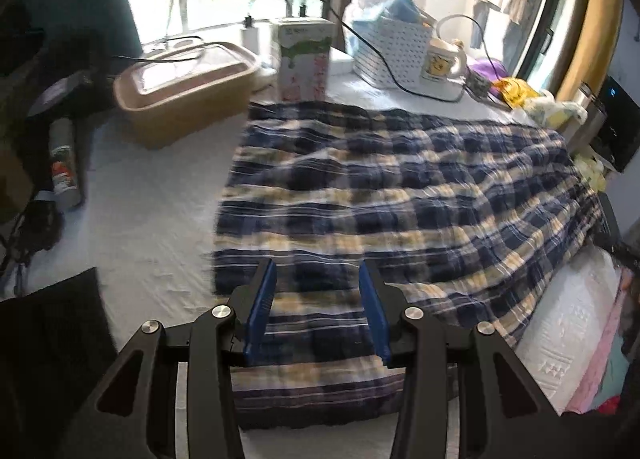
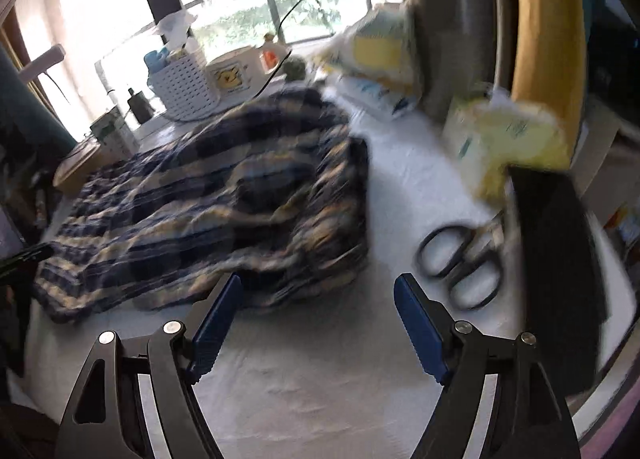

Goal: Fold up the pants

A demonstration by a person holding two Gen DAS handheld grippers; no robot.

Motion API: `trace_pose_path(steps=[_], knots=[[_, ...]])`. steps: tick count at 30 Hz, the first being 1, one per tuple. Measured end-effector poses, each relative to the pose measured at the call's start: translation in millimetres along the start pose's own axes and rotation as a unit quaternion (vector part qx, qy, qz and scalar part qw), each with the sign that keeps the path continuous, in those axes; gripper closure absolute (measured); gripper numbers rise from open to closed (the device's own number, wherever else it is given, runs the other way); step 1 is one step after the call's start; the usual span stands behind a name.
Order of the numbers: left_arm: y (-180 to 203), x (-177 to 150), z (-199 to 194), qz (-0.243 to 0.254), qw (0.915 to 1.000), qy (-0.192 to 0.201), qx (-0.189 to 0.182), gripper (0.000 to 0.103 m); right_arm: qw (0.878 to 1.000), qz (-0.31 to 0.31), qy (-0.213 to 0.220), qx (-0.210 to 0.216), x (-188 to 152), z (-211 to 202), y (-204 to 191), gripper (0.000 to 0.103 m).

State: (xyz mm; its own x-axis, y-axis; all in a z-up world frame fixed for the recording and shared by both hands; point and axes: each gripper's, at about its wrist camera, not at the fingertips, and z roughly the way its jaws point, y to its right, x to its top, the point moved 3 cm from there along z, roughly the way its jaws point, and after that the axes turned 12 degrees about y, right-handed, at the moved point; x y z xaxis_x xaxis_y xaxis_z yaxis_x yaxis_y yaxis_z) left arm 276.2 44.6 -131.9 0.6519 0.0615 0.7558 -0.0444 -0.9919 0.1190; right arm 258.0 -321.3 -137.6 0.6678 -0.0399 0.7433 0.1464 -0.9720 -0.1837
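The navy, cream and tan plaid pants (image 1: 400, 187) lie folded over on the white-covered table (image 1: 152, 211). In the right wrist view the pants (image 2: 224, 195) show as a blurred heap at the left centre. My left gripper (image 1: 318, 275) is open, its blue pads above the near edge of the pants, with fabric showing between them. My right gripper (image 2: 318, 287) is open wide and empty, above bare table just to the right of the pants' near corner.
A tan lidded box (image 1: 188, 91), a carton (image 1: 304, 59), a white basket (image 1: 396, 51) and a mug (image 1: 440, 63) stand behind the pants. Black scissors (image 2: 460, 259) and a dark flat object (image 2: 560, 259) lie right of my right gripper. Yellow packages (image 2: 508, 139) sit beyond.
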Motion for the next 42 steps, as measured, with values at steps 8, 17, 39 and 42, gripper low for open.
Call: trace_pose_path(steps=[8,17,39,42], knots=[[-26.8,-5.0,-13.7,-0.031,0.9994,0.010,0.015,0.060,0.998,0.048,-0.002,0.037,3.0,17.6,-13.7,0.010],[-54.5,-7.9,-27.4,-0.077,0.9958,0.029,0.039,0.060,0.988,0.141,0.032,0.049,31.3,46.5,-1.9,0.009],[-43.7,-2.9,-25.6,-0.077,0.9962,0.029,0.030,0.059,0.993,0.073,0.094,0.022,102.4,58.8,1.4,0.093],[-42.5,-2.4,-24.0,-0.074,0.9965,0.028,0.026,0.059,0.992,0.078,0.099,0.025,101.1,50.5,0.7,0.093]])
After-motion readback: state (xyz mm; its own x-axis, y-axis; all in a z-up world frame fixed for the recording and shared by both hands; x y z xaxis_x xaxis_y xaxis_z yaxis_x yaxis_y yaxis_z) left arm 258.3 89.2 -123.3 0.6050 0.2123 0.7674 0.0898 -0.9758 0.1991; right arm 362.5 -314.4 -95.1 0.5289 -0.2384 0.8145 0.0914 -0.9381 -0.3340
